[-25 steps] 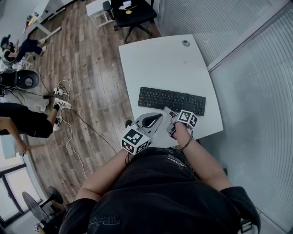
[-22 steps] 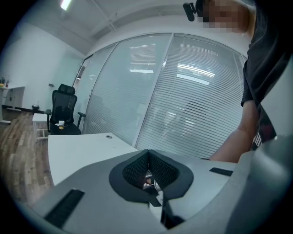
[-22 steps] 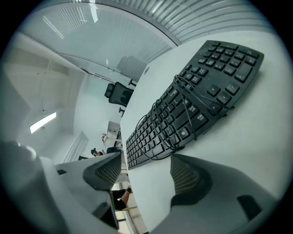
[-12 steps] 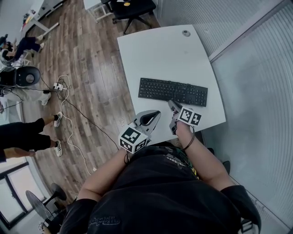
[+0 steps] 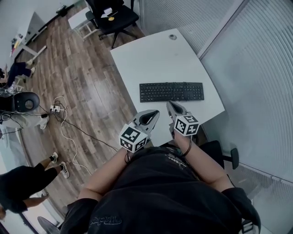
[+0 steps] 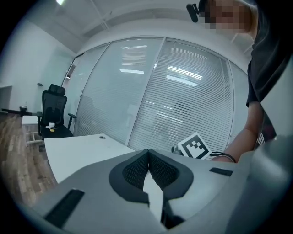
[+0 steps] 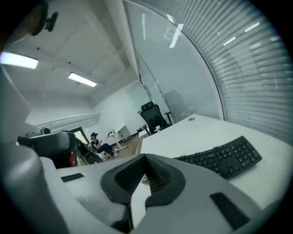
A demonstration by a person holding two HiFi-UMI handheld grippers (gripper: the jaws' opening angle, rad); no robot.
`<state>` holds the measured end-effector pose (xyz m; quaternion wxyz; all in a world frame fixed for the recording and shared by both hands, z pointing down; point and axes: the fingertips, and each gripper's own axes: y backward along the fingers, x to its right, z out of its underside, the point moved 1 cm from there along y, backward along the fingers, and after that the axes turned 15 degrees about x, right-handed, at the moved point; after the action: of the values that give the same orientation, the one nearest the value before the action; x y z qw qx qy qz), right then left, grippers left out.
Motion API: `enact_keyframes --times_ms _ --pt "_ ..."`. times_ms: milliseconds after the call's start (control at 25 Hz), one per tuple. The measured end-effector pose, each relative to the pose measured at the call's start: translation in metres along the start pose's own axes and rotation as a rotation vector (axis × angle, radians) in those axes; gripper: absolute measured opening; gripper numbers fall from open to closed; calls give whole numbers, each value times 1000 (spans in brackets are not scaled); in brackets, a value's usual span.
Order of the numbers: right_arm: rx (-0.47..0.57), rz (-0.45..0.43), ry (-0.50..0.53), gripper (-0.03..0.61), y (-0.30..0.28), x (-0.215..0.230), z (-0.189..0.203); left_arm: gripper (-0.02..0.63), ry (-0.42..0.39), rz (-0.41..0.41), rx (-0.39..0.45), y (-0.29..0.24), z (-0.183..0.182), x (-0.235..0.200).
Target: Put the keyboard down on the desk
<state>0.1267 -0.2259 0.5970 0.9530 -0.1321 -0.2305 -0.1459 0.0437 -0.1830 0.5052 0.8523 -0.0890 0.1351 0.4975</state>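
Observation:
The black keyboard (image 5: pixel 171 91) lies flat on the white desk (image 5: pixel 155 55), near its front edge, and nothing holds it. My right gripper (image 5: pixel 170 106) hovers just in front of it, not touching. Its jaws have just been closing and now stand shut with nothing between them. In the right gripper view the shut right gripper (image 7: pixel 145 160) points past the keyboard (image 7: pixel 224 160), which stretches off to the right. My left gripper (image 5: pixel 153 114) hangs off the desk's front left corner, also shut and empty. In the left gripper view the left gripper (image 6: pixel 149 155) points across the desk (image 6: pixel 78 151).
A black office chair (image 5: pixel 112 13) stands beyond the desk's far end. Glass walls with blinds (image 5: pixel 256 68) close off the right side. Cables and a power strip (image 5: pixel 55 109) lie on the wood floor to the left, where people sit or stand. A chair base (image 5: pixel 226 153) shows below the desk's near corner.
The right gripper has let go of the keyboard's near edge, risen clear of it and shut. The keyboard stays flat on the desk. The left gripper has shifted slightly.

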Motion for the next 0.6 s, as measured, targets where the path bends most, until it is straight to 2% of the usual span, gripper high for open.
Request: enact_keyframes --times_ms 160,600 --pt "78 -3 91 23 6 -32 -13 17 -5 40 -4 20 -5 -3" --pt "157 53 133 23 34 -96 5 17 -19 144 2 79 -13 7"
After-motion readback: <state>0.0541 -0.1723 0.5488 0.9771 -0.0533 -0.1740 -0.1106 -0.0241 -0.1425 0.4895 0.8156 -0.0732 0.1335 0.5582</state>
